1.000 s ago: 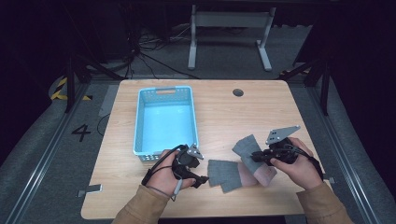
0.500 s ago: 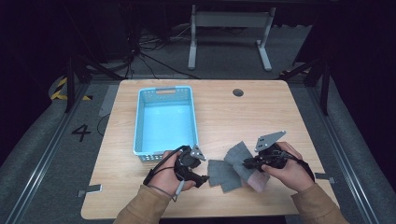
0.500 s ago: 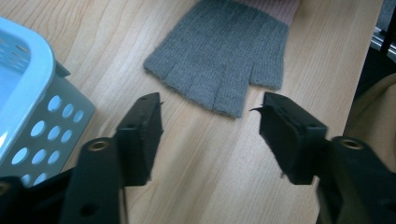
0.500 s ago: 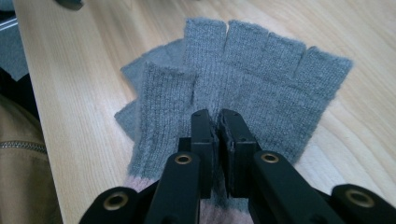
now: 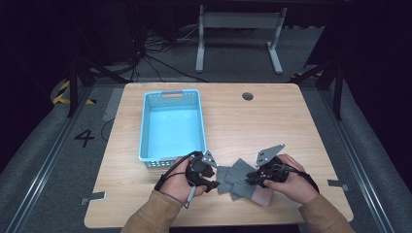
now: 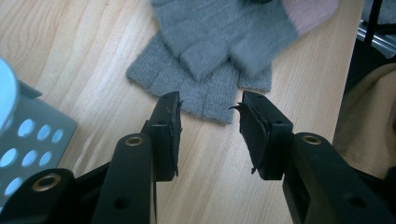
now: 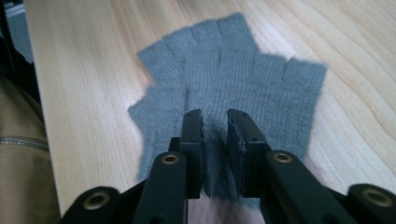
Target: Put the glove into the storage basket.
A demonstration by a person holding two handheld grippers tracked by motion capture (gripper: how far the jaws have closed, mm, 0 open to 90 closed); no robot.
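- Gloves (image 5: 239, 177): two grey fingerless gloves, overlapped on the table (image 5: 291, 126) at lower centre of the high view; none yet in the blue basket (image 5: 171, 124) at upper left.
- Left gripper (image 5: 210, 178): jaws just closing, part spread, at the lower glove's edge, not pinching.
- Right gripper (image 5: 251, 178): jaws just opening, narrow gap over the upper glove, apparently let go.
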